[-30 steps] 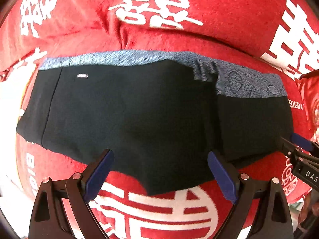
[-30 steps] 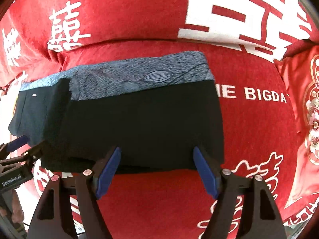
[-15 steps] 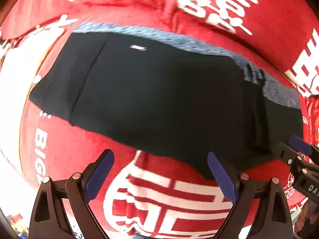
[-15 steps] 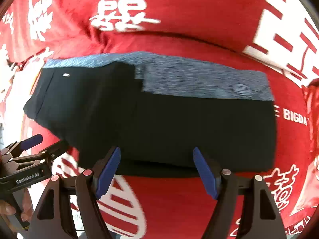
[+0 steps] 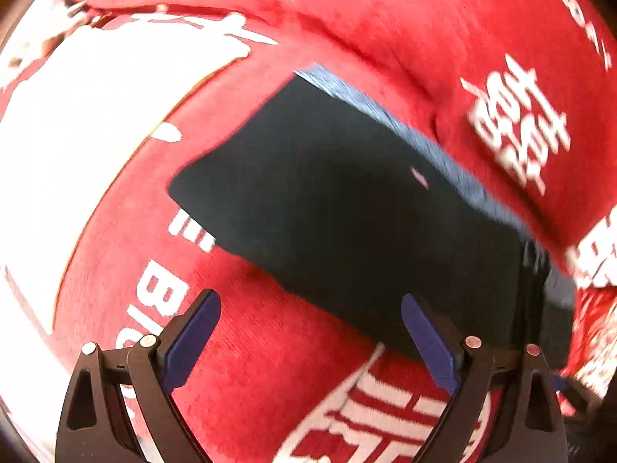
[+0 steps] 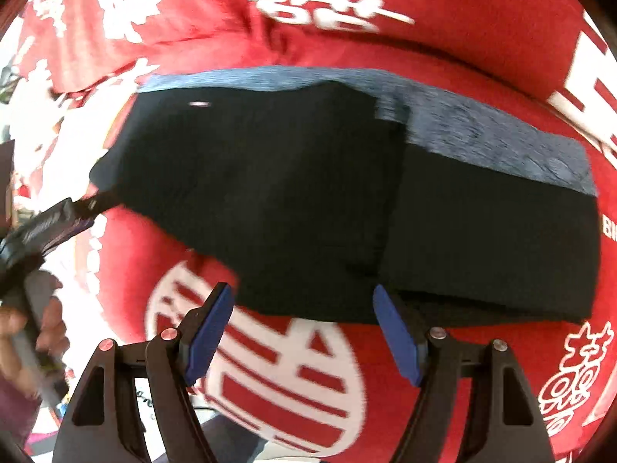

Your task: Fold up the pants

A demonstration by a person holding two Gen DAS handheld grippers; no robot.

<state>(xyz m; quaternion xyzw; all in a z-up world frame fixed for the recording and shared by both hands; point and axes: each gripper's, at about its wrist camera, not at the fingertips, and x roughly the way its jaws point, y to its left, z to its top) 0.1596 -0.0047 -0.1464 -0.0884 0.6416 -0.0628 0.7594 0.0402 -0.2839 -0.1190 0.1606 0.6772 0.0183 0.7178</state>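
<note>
Bedcover (image 6: pixel 443 58), red w/ white characters, spans both views. Pants (image 6: pixel 347 200), black w/ grey-blue waistband (image 6: pixel 501 135) along far edge, lie folded flat on it, 1 layer lapped over another at right. Left gripper (image 5: pixel 310 341) hangs open over pants' near edge, nothing betw. its 2 blue pads. Right gripper (image 6: pixel 302 333) likewise open, empty. Hand (image 6: pixel 34 332) grips handle at left.

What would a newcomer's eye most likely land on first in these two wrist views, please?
Probably the folded black pants with their blue-grey waistband, lying dark across the middle of the picture. Next comes the bright red cover with large white characters under them. In the foreground, the right hand-held gripper and the left hand-held gripper both hover open at the pants' near edge, gripping nothing.
</note>
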